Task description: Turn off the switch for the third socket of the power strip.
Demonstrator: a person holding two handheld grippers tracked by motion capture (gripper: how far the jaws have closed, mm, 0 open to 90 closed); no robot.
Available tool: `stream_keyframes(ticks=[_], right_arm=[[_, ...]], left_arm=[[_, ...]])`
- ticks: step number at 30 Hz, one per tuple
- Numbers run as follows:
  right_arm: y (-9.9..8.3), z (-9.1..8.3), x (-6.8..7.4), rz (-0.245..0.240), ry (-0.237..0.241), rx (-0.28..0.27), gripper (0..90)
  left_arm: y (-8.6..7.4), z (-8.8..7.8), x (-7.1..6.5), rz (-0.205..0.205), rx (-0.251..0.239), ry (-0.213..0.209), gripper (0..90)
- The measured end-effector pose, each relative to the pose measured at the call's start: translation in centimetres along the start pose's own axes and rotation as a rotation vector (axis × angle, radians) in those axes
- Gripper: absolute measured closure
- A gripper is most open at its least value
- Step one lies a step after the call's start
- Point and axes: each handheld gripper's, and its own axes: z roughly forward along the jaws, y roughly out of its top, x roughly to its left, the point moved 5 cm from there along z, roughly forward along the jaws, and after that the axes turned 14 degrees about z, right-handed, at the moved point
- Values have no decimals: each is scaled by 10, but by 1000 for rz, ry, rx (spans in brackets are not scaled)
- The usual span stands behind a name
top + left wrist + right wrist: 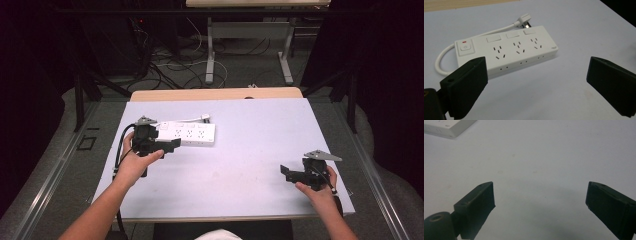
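A white power strip [187, 133] lies flat at the back left of the table, with a switch and three socket groups on top [509, 50]. Its white cord loops round the switch end and runs behind the strip to a plug [525, 21] on the table. My left gripper [172, 145] is just in front of the strip's left end, open, nothing between its jaws [535, 65]. My right gripper [287, 171] is at the front right, open over bare table [540, 186]. One corner of the strip [449, 127] is far off at the upper left.
The table has a pale grey-white top [250, 150] with a wooden strip [215, 94] along its far edge. Beyond it are the legs of another desk [210, 60] and loose cables on the floor [170, 70]. Dark frames stand at both sides.
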Motion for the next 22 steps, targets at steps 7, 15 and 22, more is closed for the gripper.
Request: stream_keyframes(ticks=[7, 15, 22], right_arm=[[0, 0, 0, 2, -7, -6, 78], [0, 0, 0, 0, -1, -1, 78], [0, 0, 0, 1, -2, -1, 78]], left_arm=[[-18, -4, -3, 4, -8, -17, 4], [-39, -6, 0, -30, -30, -7, 4], [-57, -5, 5, -57, -36, 2, 4]])
